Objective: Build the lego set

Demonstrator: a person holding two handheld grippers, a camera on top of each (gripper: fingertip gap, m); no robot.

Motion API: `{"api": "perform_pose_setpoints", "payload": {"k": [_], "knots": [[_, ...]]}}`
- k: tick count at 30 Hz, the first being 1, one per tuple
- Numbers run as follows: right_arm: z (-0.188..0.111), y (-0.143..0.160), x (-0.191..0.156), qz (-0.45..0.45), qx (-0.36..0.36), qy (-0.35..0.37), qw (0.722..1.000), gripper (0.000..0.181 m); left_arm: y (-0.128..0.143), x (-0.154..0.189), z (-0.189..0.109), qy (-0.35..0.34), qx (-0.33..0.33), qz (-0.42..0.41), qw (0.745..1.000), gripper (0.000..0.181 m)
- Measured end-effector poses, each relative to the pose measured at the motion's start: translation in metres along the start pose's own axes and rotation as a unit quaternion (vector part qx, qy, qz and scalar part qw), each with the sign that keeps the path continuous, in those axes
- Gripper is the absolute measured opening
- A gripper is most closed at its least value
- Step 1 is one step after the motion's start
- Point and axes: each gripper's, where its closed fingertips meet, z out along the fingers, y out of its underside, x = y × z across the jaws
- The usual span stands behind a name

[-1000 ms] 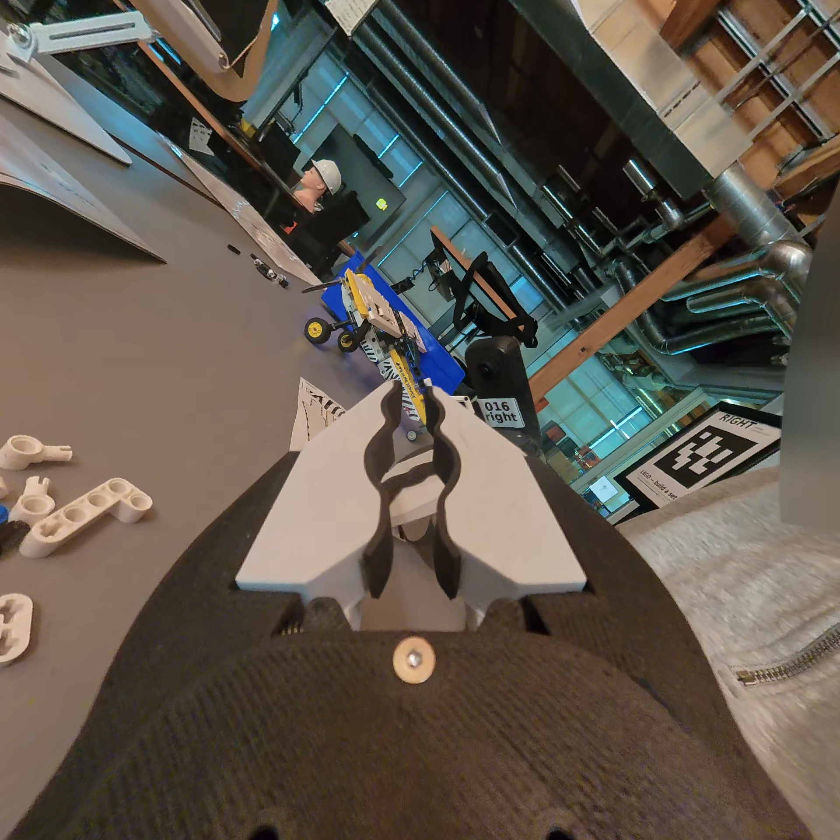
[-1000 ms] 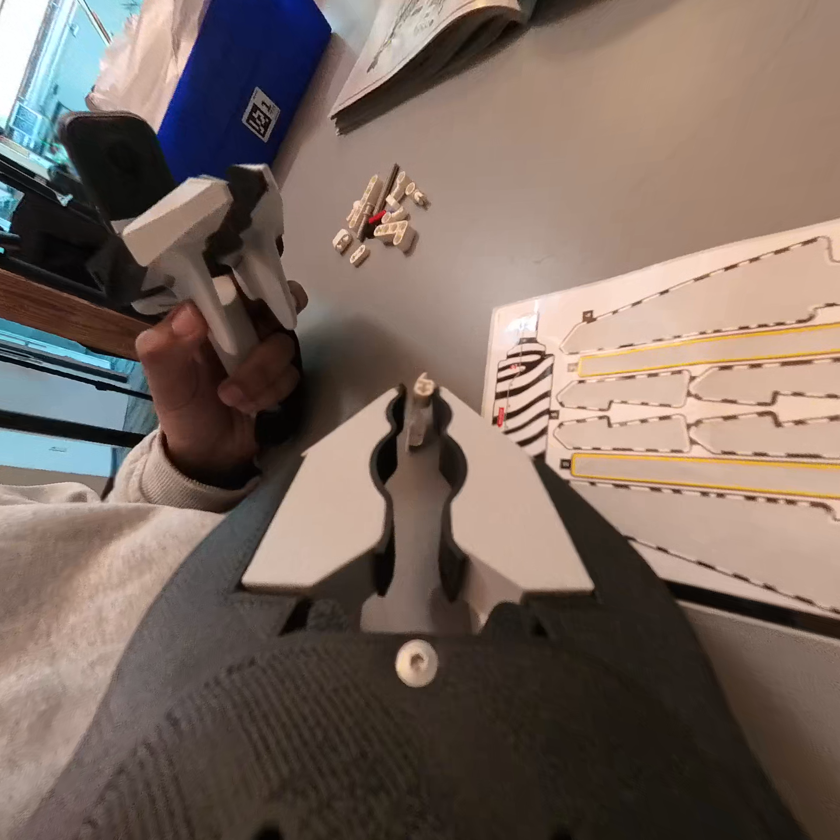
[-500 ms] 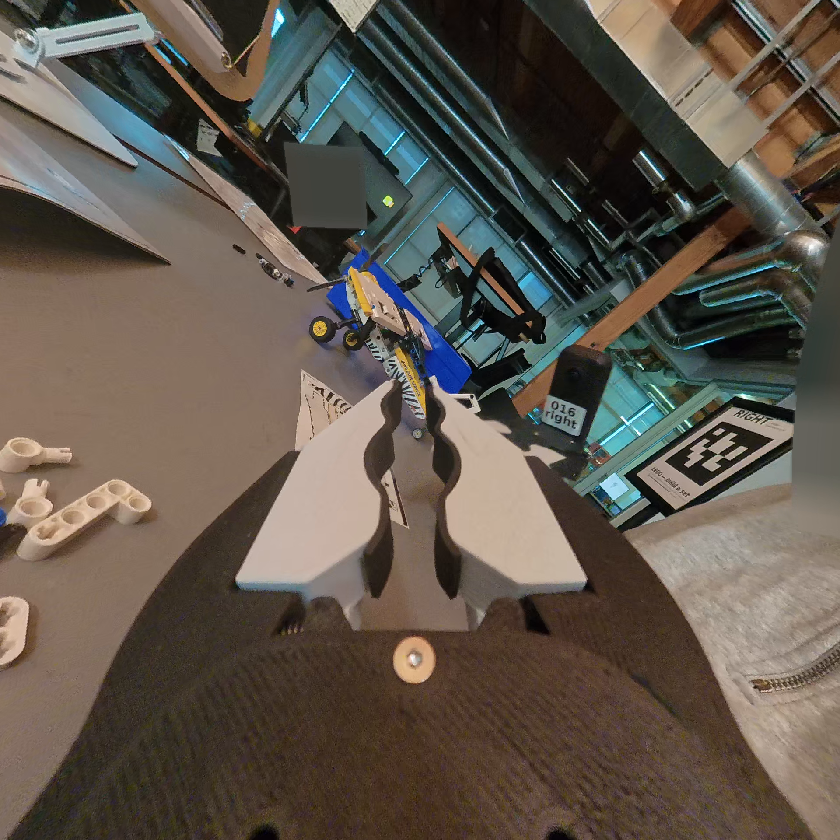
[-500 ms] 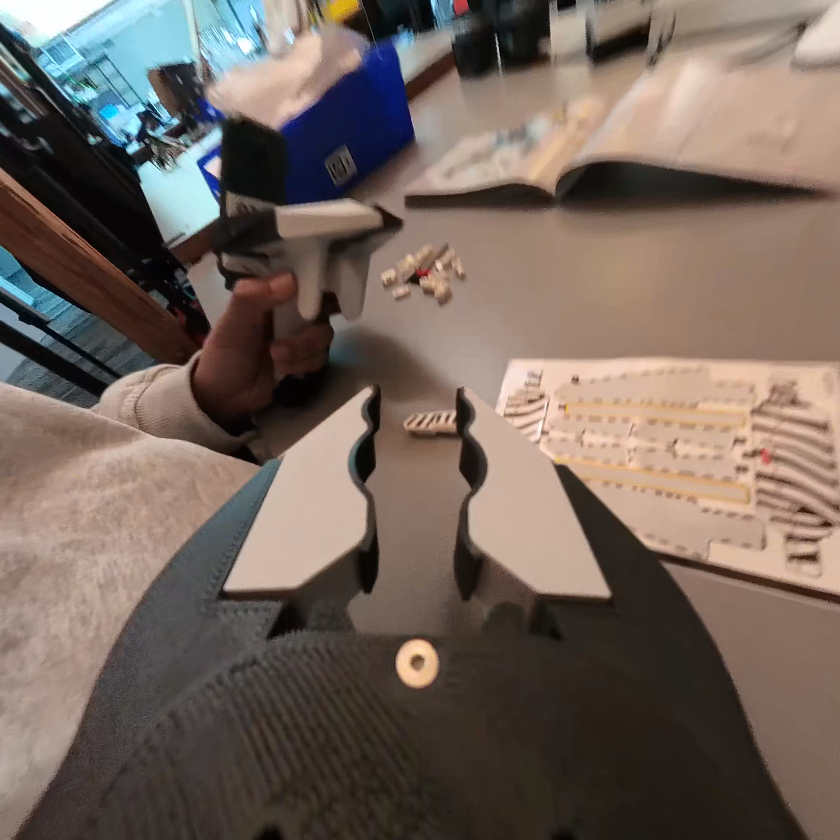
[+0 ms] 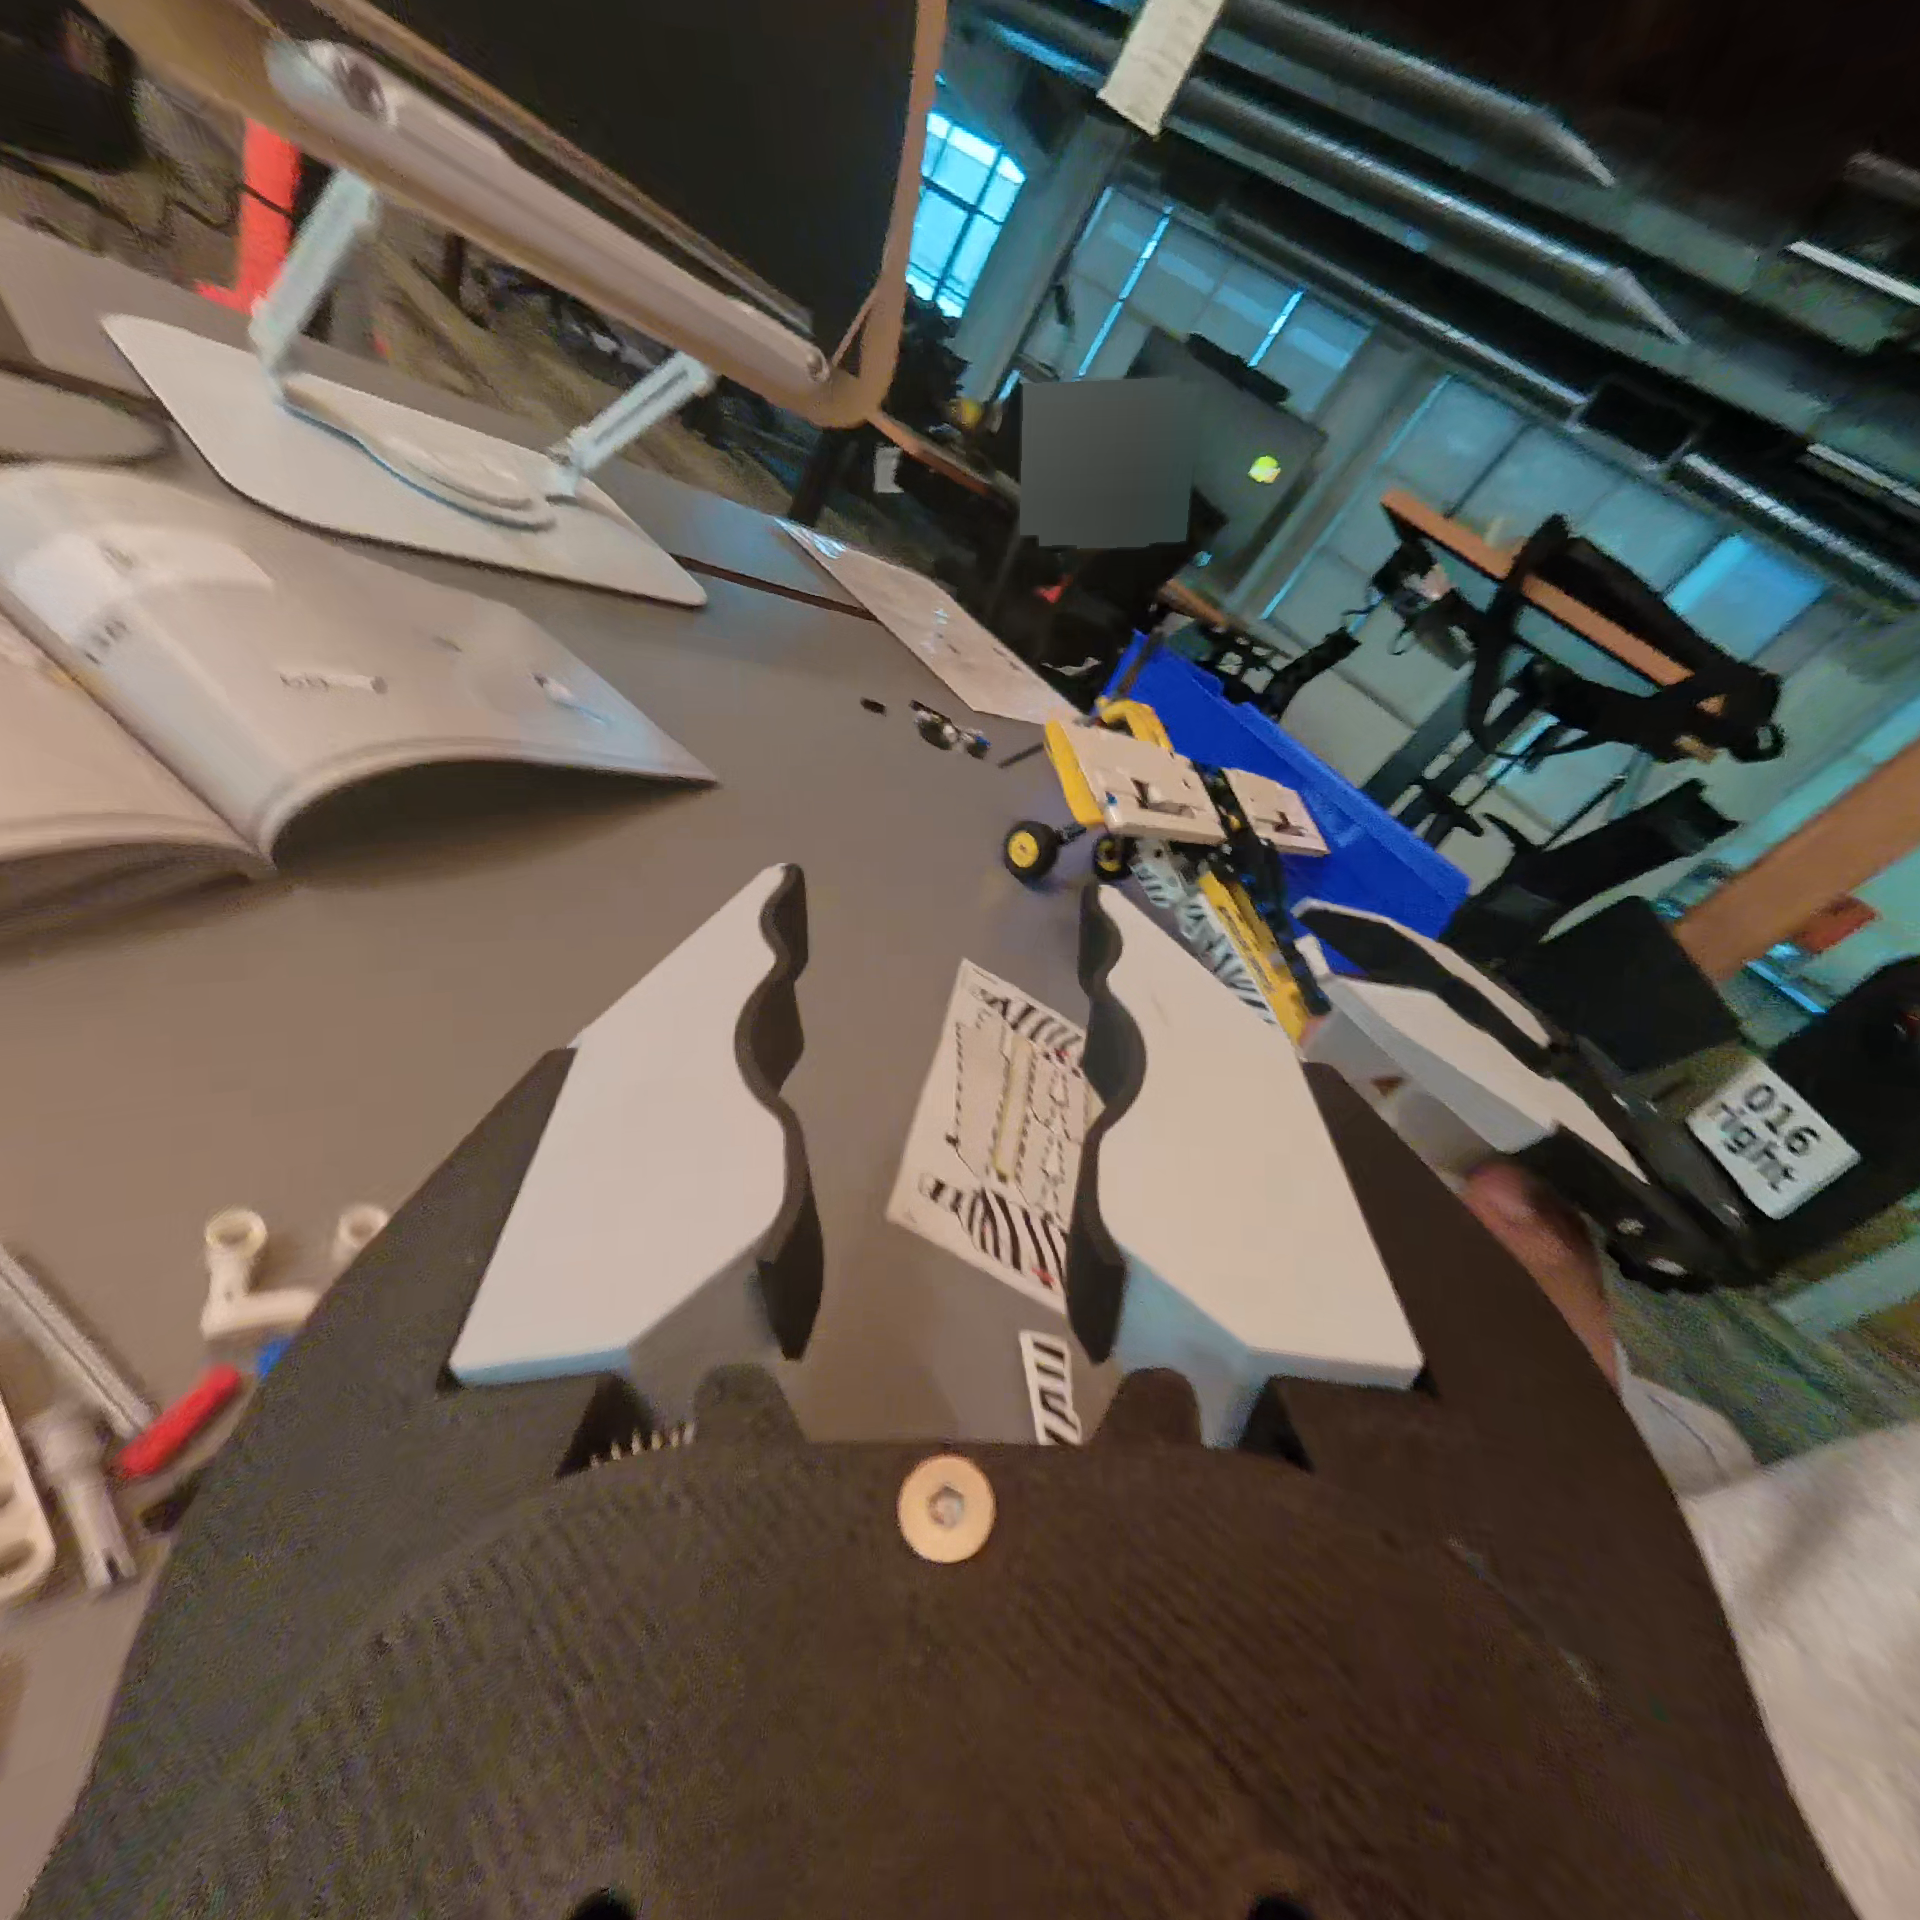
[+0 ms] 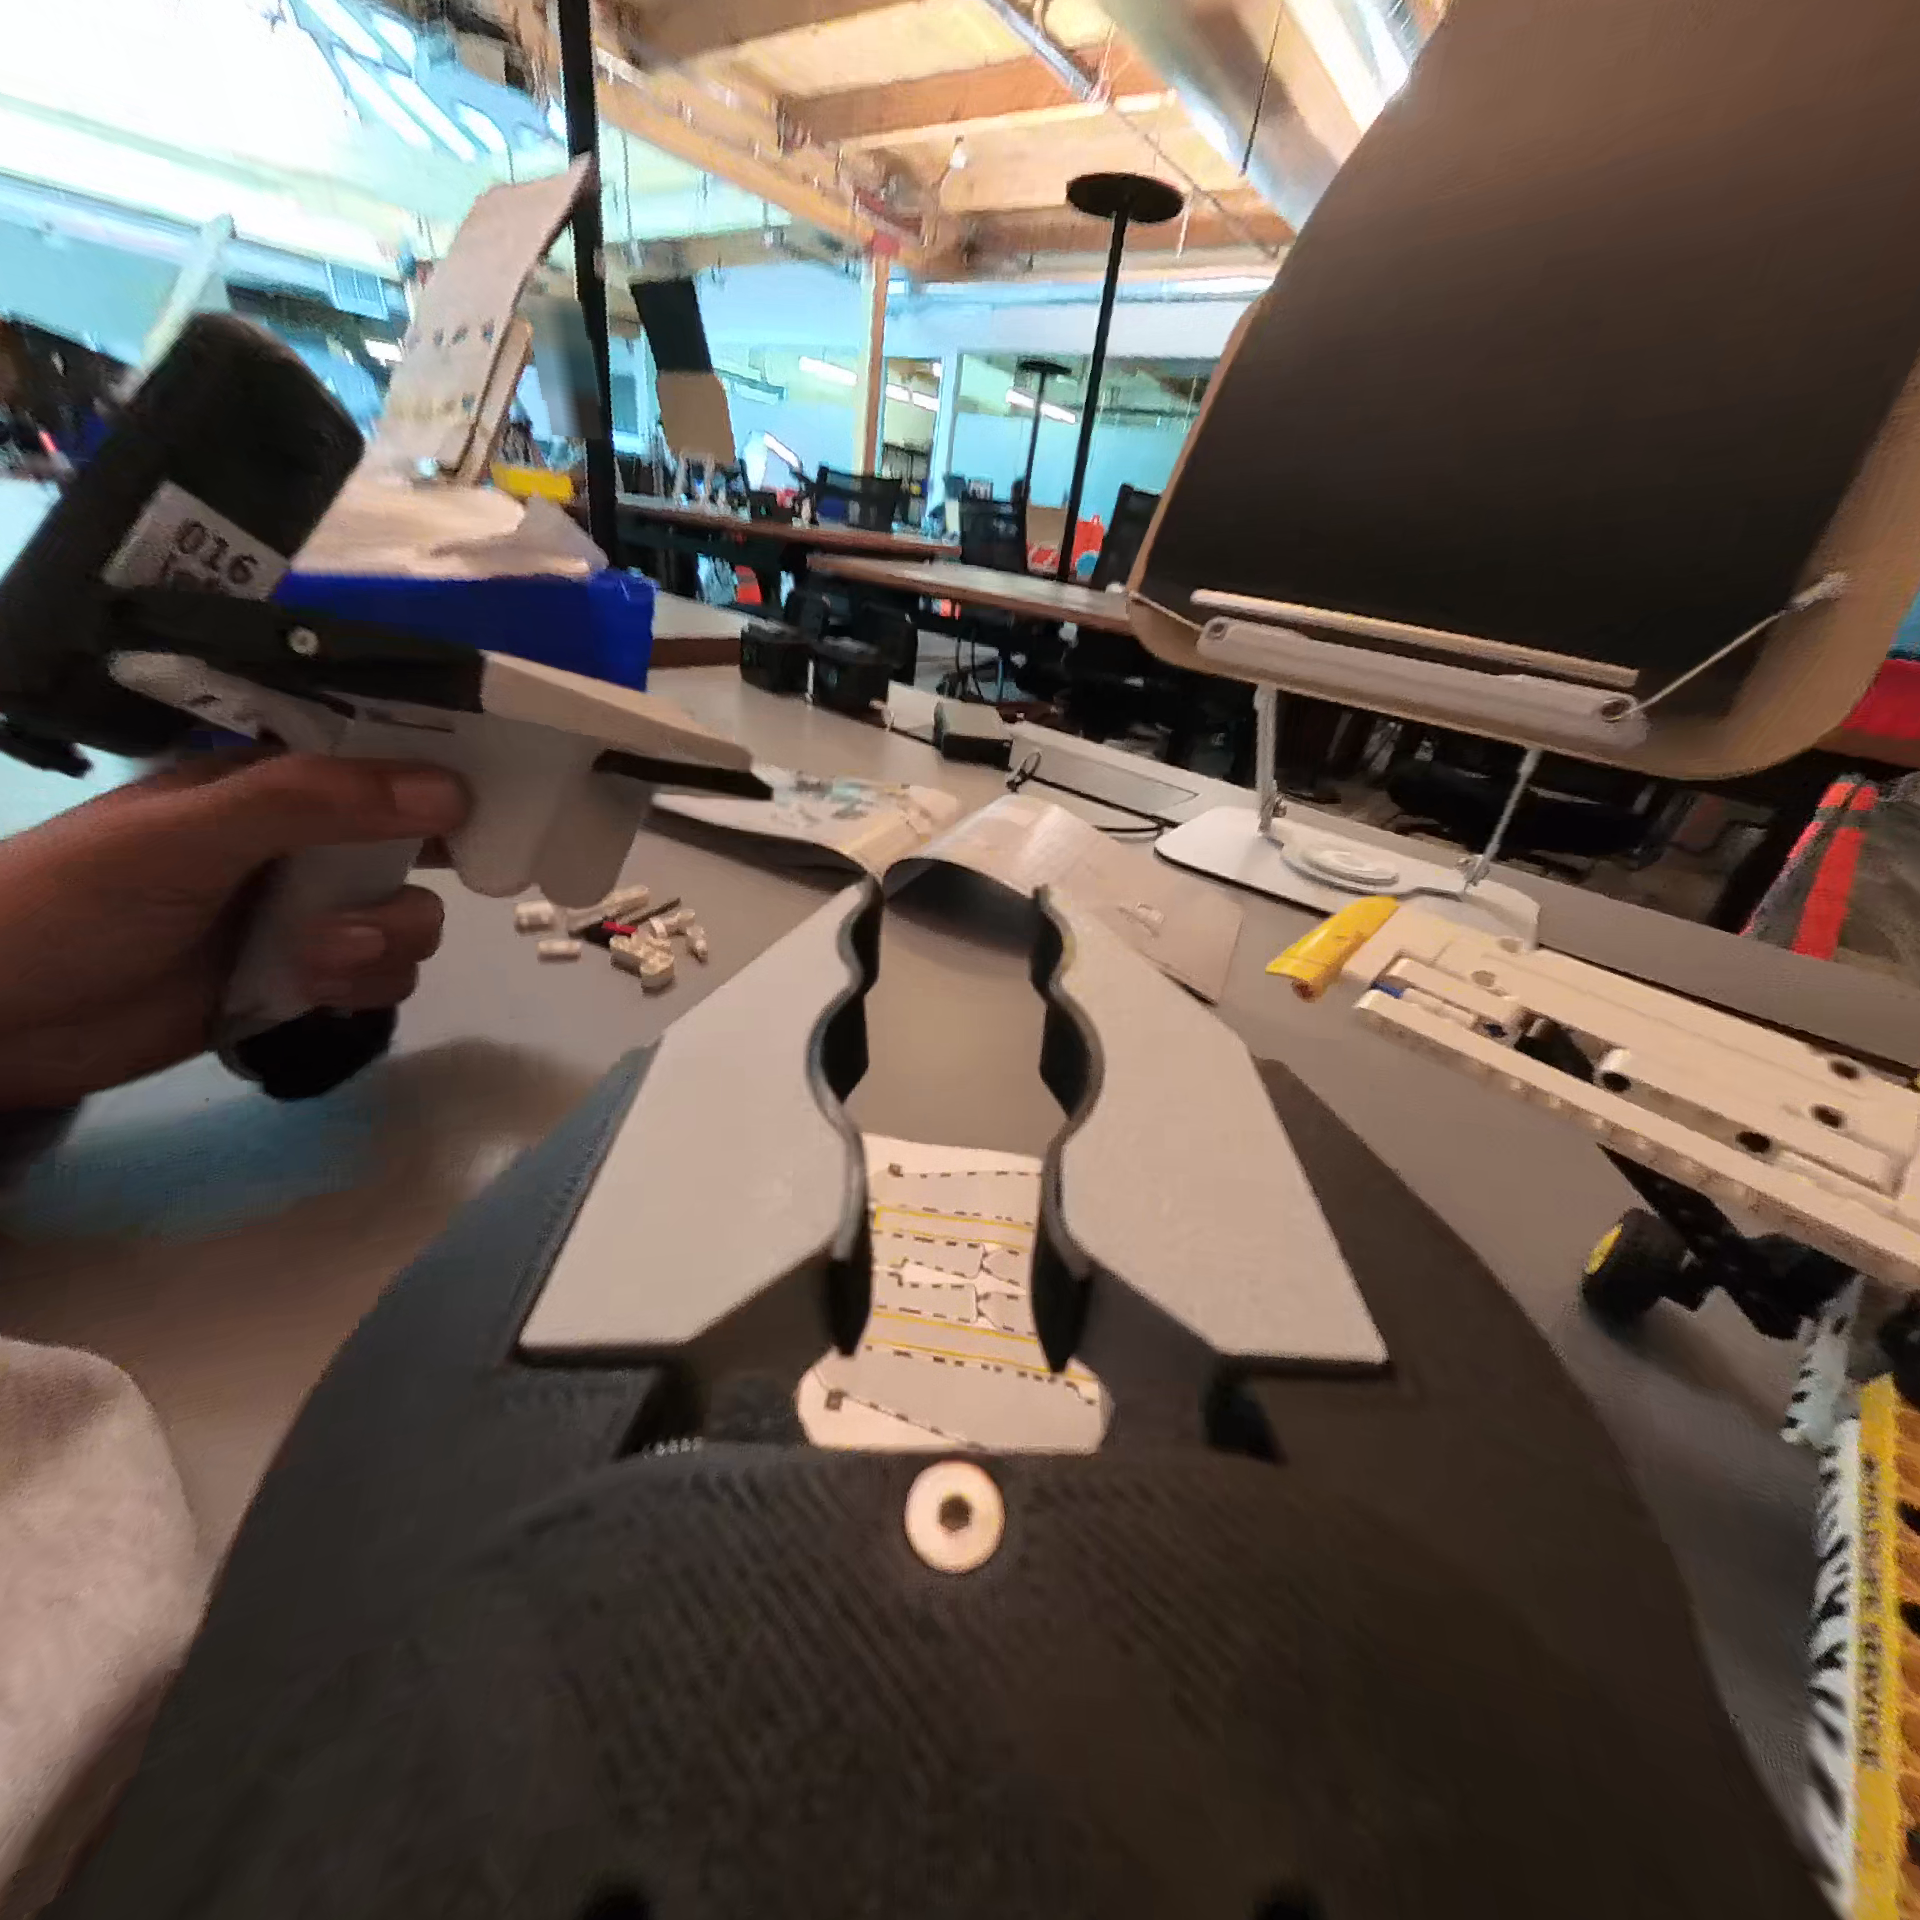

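Lego model: light, brittle at its joints, best taken by the beam

Lego model (image 5: 1184, 821) stands on the grey bench (image 5: 312, 1039), ahead and to the right of the left gripper (image 5: 940, 914), with its small black-and-yellow wheels down. In the right wrist view the same model (image 6: 1683, 1081) lies to the right of the right gripper (image 6: 951, 925), near its right finger, a long white beam with rows of holes running across and a yellow tip at the near end. I judge it light and stiff, but held together only by pegs: a squeeze on the thin yellow strut or the flat white panels would likely pop pieces loose. The long white beam looks the safest place to grip, across its narrow sides near the wheels, where the frame appears thickest. The smooth plastic may slide in the jaws, so a square hold matters more than force.

Both grippers are released, jaws spread wide with nothing between them. Directly under and ahead of each lies the sticker sheet (image 5: 1013, 1132), thin paper with zebra-striped and yellow-lined shapes, limp and hard to lift off the bench except by an edge. One small striped sticker (image 5: 1049, 1387) lies apart, close below the left gripper's jaws.

Loose pieces (image 6: 618, 930), small white ones with a red one among them, sit ahead and to the left of the right gripper, below the left gripper held there in a hand (image 6: 208, 894). Farther out lie an open instruction booklet (image 5: 312, 717) and a blue bin (image 5: 1320, 790) behind the model.
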Motion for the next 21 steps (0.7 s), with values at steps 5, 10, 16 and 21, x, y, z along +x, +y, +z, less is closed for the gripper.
{"api": "perform_pose_setpoints", "payload": {"k": [5,10,16,21], "knots": [[-0.006,-0.007,0.006,0.061,0.028,-0.027,0.997,0.027,-0.027,-0.021,0.030,-0.059,-0.014,0.082,0.995,0.055],[-0.009,-0.011,0.010,0.092,0.046,-0.038,0.994,0.026,-0.047,-0.044,0.060,-0.102,-0.028,0.110,0.988,0.060],[-0.014,-0.017,0.021,0.186,0.083,-0.060,0.977,0.028,-0.067,-0.057,0.084,-0.109,-0.014,0.141,0.984,0.059],[-0.014,-0.014,0.028,0.299,0.087,-0.104,0.945,0.036,-0.062,-0.058,0.082,-0.110,-0.036,0.156,0.981,0.057]]}}
